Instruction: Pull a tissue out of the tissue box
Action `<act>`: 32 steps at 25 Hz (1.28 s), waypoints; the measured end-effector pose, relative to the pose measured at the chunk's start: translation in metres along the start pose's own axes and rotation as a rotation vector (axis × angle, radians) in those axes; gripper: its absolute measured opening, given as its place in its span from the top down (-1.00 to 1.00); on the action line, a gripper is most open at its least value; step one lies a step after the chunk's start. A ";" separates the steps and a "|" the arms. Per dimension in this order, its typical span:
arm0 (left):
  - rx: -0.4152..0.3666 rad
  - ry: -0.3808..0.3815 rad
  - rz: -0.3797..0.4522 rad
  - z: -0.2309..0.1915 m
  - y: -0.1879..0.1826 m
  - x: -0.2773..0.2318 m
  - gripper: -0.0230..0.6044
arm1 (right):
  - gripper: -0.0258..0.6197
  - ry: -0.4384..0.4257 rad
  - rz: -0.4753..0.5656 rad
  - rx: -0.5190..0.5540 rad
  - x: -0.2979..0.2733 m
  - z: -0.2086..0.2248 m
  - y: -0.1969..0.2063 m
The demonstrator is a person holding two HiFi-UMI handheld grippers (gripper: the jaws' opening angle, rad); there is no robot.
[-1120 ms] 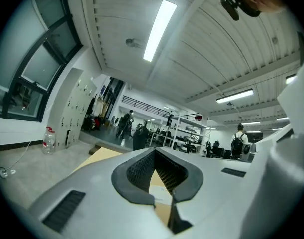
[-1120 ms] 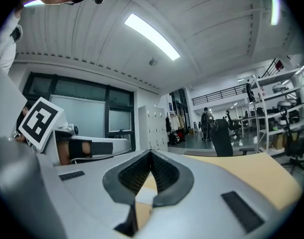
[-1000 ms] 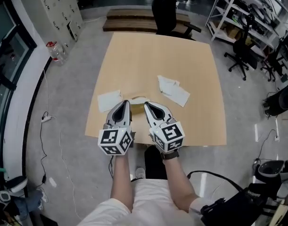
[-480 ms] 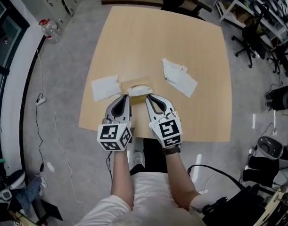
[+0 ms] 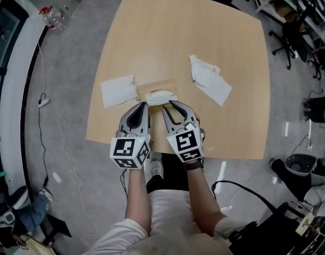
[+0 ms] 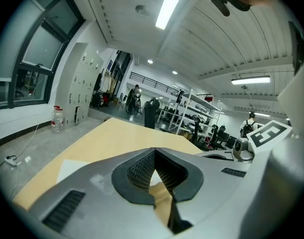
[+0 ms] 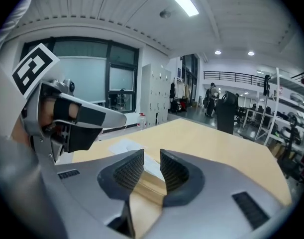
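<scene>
A tan tissue box (image 5: pixel 158 85) stands near the table's front edge, and a white tissue (image 5: pixel 161 95) sticks out of its top. Both grippers hover just in front of the box, side by side and pointing at it. My left gripper (image 5: pixel 144 107) is shut, its pads meeting at the tip (image 6: pixel 152 151). My right gripper (image 5: pixel 168 106) is open: its jaws have just been opening and stand a small gap apart (image 7: pixel 152 156) with nothing between them. Past the right jaws I see the box (image 7: pixel 148 189) and the tissue (image 7: pixel 152 167).
One loose tissue (image 5: pixel 118 91) lies left of the box, and two more (image 5: pixel 210 81) lie to its right on the wooden table (image 5: pixel 178 31). A plastic bottle (image 5: pixel 51 15) stands on the floor at the far left. Office chairs and shelves (image 5: pixel 300 31) are at the right.
Both grippers have come down and forward, close to the box's front. The right jaws have parted from shut to a small gap. The left jaws stay shut.
</scene>
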State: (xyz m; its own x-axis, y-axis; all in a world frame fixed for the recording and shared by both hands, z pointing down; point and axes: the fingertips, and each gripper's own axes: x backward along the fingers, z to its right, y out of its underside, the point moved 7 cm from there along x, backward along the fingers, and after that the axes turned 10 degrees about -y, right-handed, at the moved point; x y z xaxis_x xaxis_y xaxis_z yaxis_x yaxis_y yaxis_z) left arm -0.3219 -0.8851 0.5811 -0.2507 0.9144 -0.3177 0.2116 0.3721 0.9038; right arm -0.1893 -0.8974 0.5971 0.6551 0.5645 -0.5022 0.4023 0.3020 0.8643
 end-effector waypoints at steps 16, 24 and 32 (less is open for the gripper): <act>0.021 -0.036 -0.025 -0.018 0.006 -0.015 0.92 | 0.54 -0.013 -0.185 0.100 -0.050 0.007 0.029; 0.016 -0.020 0.002 -0.012 -0.002 0.003 0.92 | 0.90 0.013 -0.140 0.077 -0.031 -0.003 0.019; -0.007 -0.002 0.095 0.005 -0.037 0.052 0.92 | 0.90 0.053 0.098 -0.033 0.034 -0.019 -0.037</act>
State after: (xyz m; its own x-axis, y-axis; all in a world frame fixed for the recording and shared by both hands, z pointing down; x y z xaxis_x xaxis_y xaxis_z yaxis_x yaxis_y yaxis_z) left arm -0.3378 -0.8506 0.5299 -0.2276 0.9460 -0.2308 0.2275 0.2821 0.9320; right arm -0.1936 -0.8748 0.5484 0.6549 0.6321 -0.4141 0.3165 0.2682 0.9099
